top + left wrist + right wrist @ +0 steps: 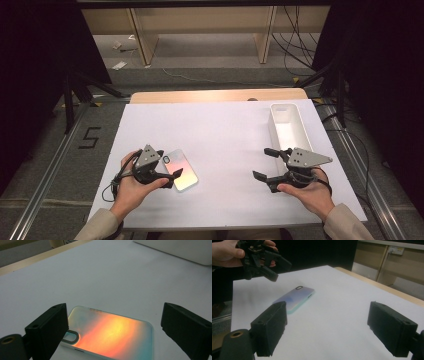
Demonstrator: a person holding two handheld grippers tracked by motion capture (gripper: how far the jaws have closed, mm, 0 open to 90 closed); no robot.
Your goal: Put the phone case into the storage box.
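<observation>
A long, narrow white plastic tray point(286, 125) with upright walls lies at the far right of the white sheet-covered table point(220, 130), its length running away from the person. Behind the white sheet shows the pale wooden table edge point(215, 95). Beyond it, black cables point(295, 45) trail over the grey floor point(200, 50) beneath a light wooden shelf frame point(140, 35).

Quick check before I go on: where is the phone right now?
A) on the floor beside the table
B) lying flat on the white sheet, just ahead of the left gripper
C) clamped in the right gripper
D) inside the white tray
B: the phone lies flat on the white sheet, just beyond the open left gripper; the right gripper is open with nothing between its jaws, and the white tray sits apart.
</observation>
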